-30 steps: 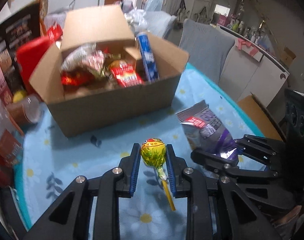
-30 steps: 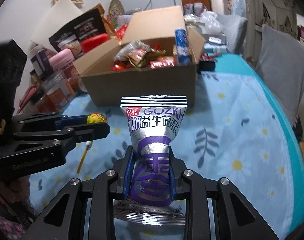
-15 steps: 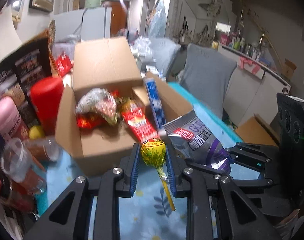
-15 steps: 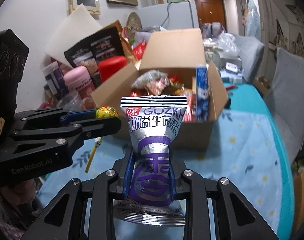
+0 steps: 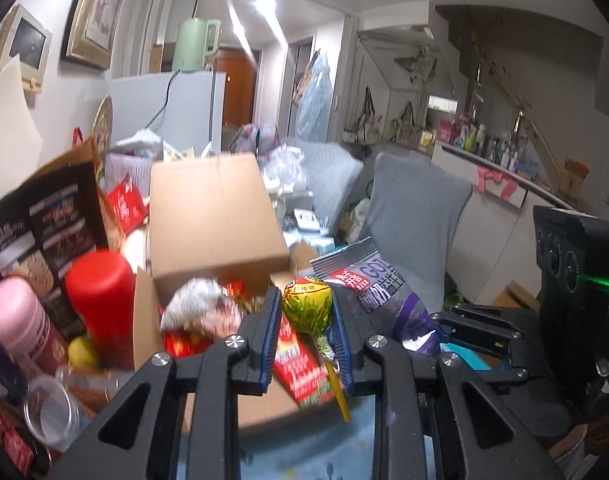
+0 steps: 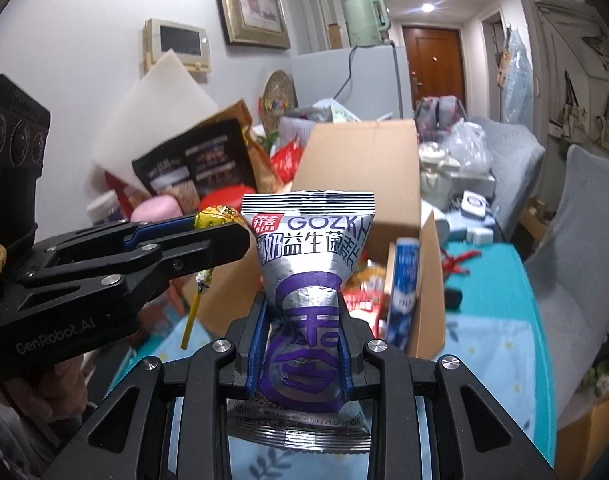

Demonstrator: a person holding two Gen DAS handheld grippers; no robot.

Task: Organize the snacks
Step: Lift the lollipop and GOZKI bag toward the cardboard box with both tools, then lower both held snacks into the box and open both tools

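Note:
My left gripper (image 5: 304, 312) is shut on a yellow-green lollipop (image 5: 307, 308), its yellow stick hanging below the pads. It is raised just in front of the open cardboard box (image 5: 212, 220), which holds several snack packs. My right gripper (image 6: 302, 312) is shut on a silver and purple snack bag (image 6: 308, 264), pinched at its waist and standing upright before the same box (image 6: 360, 156). In the right wrist view the left gripper (image 6: 224, 236) with the lollipop (image 6: 216, 216) sits close on the left. In the left wrist view the bag (image 5: 384, 296) shows at the right.
A red canister (image 5: 102, 296), a pink bottle (image 5: 16, 320) and a dark carton (image 5: 44, 220) crowd the left of the box. A blue tube (image 6: 402, 280) stands in the box's right end. The flowered blue tablecloth (image 6: 488, 344) stretches right toward a grey chair (image 5: 416, 216).
Both grippers have risen from near the tablecloth and closed in on the box, carrying the lollipop and the bag. The views now look more level into the room.

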